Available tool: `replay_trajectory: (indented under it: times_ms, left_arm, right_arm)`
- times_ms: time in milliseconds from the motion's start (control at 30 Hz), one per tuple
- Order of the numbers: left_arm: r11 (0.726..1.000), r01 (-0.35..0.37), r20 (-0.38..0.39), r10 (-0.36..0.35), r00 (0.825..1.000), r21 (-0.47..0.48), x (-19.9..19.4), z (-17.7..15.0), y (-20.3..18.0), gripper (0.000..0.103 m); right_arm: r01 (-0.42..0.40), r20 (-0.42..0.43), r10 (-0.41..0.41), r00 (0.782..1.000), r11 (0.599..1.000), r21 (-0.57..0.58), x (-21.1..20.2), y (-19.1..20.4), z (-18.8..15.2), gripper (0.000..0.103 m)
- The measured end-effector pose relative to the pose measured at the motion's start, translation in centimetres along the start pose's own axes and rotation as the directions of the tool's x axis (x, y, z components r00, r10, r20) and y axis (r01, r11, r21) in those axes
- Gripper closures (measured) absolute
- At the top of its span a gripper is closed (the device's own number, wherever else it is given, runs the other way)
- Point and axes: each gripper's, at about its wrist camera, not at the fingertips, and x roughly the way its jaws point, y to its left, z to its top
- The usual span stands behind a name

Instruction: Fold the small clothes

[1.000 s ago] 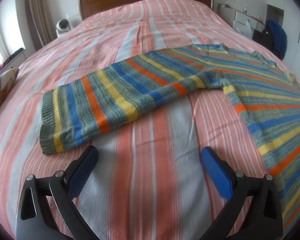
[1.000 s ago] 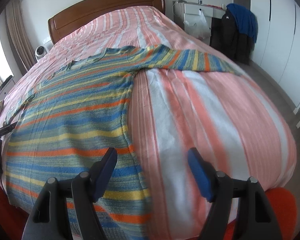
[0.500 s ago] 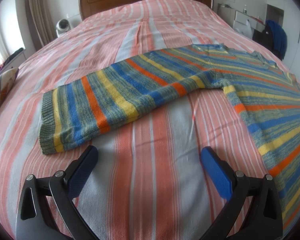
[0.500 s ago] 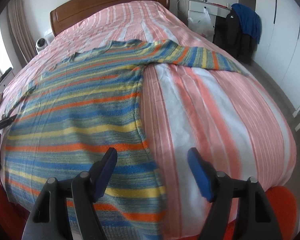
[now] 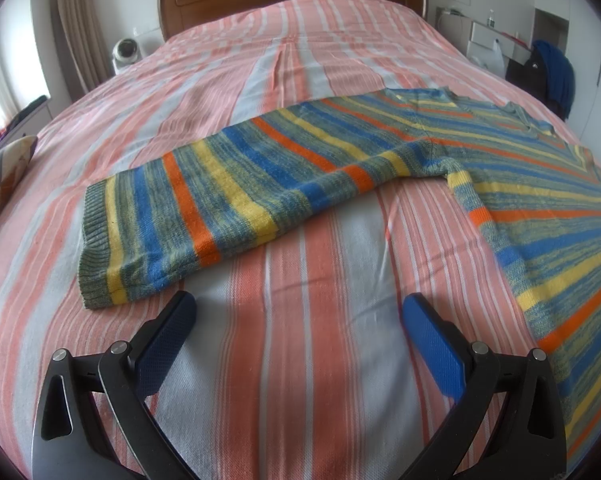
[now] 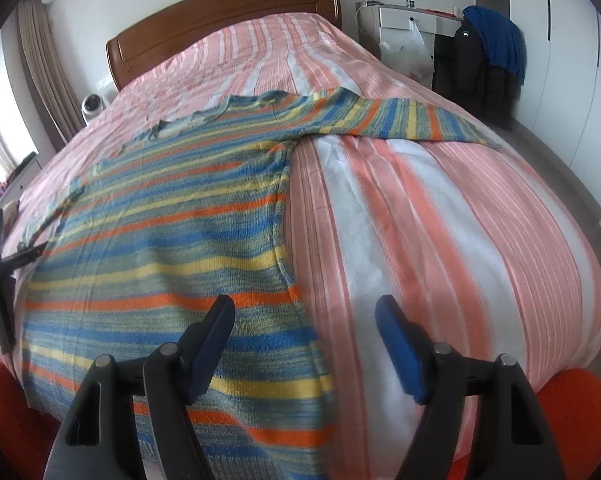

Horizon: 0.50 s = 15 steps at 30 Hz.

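Right gripper (image 6: 304, 320) has shifted over the sweater's (image 6: 160, 240) side edge, spread; left gripper (image 5: 298, 316) hovers unmoved, spread.

Right gripper (image 6: 304, 312) now sits further left over the bed (image 6: 440, 208) than a second ago. Its left finger (image 6: 216, 332) now overlaps the striped sweater (image 6: 160, 240) near the lower side edge; earlier both fingers framed that edge with more bare bedspread between them. Jaws equally wide apart. Right view tilts slightly, showing more of the headboard (image 6: 220, 20).
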Motion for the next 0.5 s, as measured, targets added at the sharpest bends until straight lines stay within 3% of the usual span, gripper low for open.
replay_trajectory:
  times_ms: [500]
  left_arm:
    - [1.0,-0.002,0.004,0.002,1.0,-0.002,0.0,-0.1,0.0,0.0]
  right_arm:
    - [-0.067,0.074,0.062,0.995,0.996,0.065,-1.5,-4.5,-1.8,0.031]
